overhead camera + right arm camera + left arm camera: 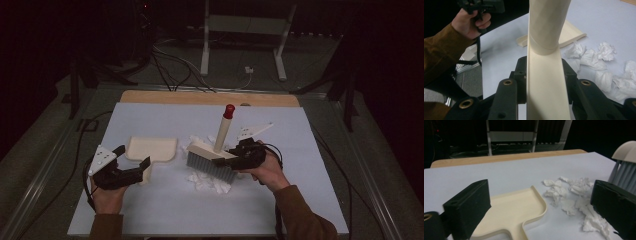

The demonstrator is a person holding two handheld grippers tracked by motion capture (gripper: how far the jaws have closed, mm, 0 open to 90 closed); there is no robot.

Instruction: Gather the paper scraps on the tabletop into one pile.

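A cream dustpan lies flat on the grey-blue table, its short handle pointing toward me. My left gripper hovers over that handle with its jaws wide open. In the left gripper view the dustpan lies between the spread jaws, untouched, with the left gripper open. My right gripper is shut on a brush with a cream back, grey bristles and a red-tipped handle. The bristles rest among crumpled white paper scraps. In the right gripper view the right gripper clamps the cream brush.
Paper scraps lie just right of the dustpan's mouth, with the brush bristles beyond them. A wooden strip borders the table's far edge. Cables and a white frame lie on the floor behind.
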